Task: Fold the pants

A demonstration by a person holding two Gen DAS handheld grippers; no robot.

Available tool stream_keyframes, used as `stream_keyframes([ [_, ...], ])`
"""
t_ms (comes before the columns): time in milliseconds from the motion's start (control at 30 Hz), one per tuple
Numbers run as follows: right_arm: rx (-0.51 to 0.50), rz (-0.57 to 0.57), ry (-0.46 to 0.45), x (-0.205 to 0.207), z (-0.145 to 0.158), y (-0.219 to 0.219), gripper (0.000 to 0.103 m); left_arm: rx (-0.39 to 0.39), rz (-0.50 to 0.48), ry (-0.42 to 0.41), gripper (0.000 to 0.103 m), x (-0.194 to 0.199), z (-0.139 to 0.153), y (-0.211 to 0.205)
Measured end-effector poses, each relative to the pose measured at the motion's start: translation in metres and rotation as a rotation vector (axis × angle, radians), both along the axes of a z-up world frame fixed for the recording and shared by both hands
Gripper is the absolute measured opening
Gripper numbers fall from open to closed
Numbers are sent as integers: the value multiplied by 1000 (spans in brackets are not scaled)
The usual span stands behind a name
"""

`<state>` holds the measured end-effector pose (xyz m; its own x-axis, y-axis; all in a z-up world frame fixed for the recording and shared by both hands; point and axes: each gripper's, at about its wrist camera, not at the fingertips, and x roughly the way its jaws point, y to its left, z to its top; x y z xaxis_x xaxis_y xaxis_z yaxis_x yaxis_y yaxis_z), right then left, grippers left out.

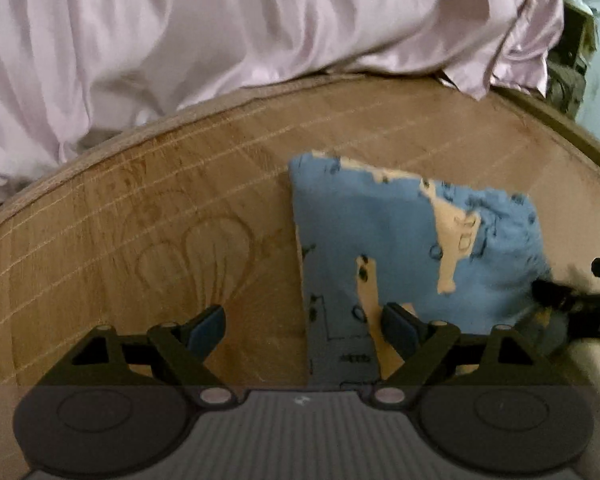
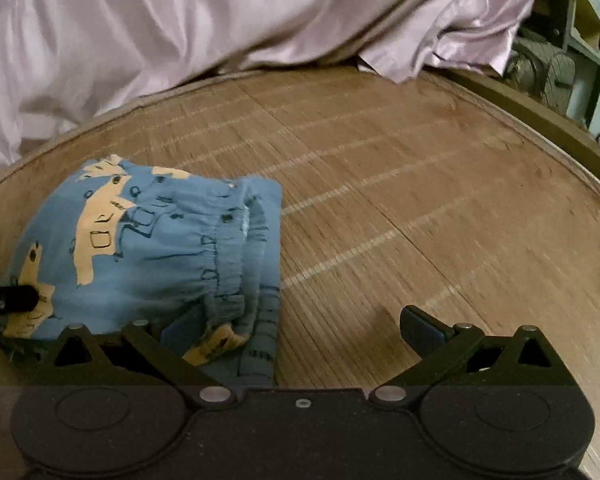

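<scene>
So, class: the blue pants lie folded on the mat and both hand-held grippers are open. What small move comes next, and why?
Probably draw both back: the left hand-held gripper and right hand-held gripper grip nothing, and the pants already lie as a compact bundle on the mat.

You had one folded pair of pants (image 1: 404, 240) on the one wooden bench (image 1: 140, 220), two tools near it, the left tool (image 1: 304, 324) and the right tool (image 2: 300, 332), and one pink sheet (image 1: 220, 28) behind the bench.

Folded blue pants (image 1: 400, 240) lie on the wooden table (image 1: 160, 220) (left gripper (image 1: 304, 326) jaws spread).
</scene>
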<state>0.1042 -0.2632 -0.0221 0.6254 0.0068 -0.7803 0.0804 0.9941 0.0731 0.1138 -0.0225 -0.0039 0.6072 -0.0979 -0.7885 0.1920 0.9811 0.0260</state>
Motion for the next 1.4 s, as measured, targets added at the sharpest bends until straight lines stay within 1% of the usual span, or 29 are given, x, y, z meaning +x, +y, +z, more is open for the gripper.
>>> stream_keyframes([
  [33,-3,5,10,-3,0,0,102,-11,-3,12,90,-2,-3,2],
  [100,-18,30,27,-8,4,1,102,-59,-3,44,91,-8,-8,9],
  [133,-29,45,30,-10,8,1,102,-75,-5,55,92,-11,-10,11],
  [167,-43,55,13,-12,13,1,102,-83,-13,62,92,-16,-9,12],
  [233,-78,53,-64,-16,22,0,102,-80,-42,70,92,-23,-4,12],
  [267,-109,50,-126,-17,27,4,102,-71,-63,61,92,-27,2,12],
  [333,-151,55,-228,-13,29,13,102,-47,-96,7,93,-27,14,9],
  [400,-166,62,-308,1,23,23,102,-27,-111,-84,96,-21,29,4],
  [467,-170,98,-283,24,14,31,102,-14,-87,-128,96,-6,36,-5],
  [533,-198,105,-275,35,6,34,102,-31,-36,-128,97,16,37,-16],
  [567,-235,97,-233,40,-2,33,102,-38,-23,-125,97,24,34,-20],
  [600,-251,87,-207,40,-8,32,102,-24,-9,-117,97,33,29,-24],
  [633,-217,71,-210,41,-11,25,102,5,5,-102,97,40,23,-28],
  [667,-168,38,-199,41,-10,15,102,59,24,-70,97,48,14,-31],
  [700,-140,13,-191,40,-8,9,102,84,33,-49,98,50,8,-28],
  [733,-113,7,-205,38,-3,5,102,74,37,-37,98,52,3,-24],
  [800,-100,14,-228,33,9,6,102,-8,70,-26,99,48,0,-11],
  [867,-106,20,-243,24,20,12,102,-47,101,5,99,42,2,-4],
  [933,-80,53,-231,10,26,15,102,-47,119,15,98,33,7,0],
  [1033,-51,109,-165,-6,29,21,102,-47,132,-10,99,18,17,3],
  [1100,-60,167,-108,-11,26,26,102,-42,158,6,100,7,20,4],
  [1167,-106,201,-37,-10,18,31,102,-62,166,29,100,-7,20,3],
  [1233,-123,199,9,-10,10,33,102,-70,167,50,100,-18,17,1],
  [1267,-107,196,20,-10,8,30,102,-66,164,59,100,-22,15,-1],
  [1333,-72,183,33,-10,7,25,102,-36,153,84,100,-28,7,-5],
  [1400,-61,183,41,-8,6,21,102,-6,145,102,100,-31,1,-8],
])
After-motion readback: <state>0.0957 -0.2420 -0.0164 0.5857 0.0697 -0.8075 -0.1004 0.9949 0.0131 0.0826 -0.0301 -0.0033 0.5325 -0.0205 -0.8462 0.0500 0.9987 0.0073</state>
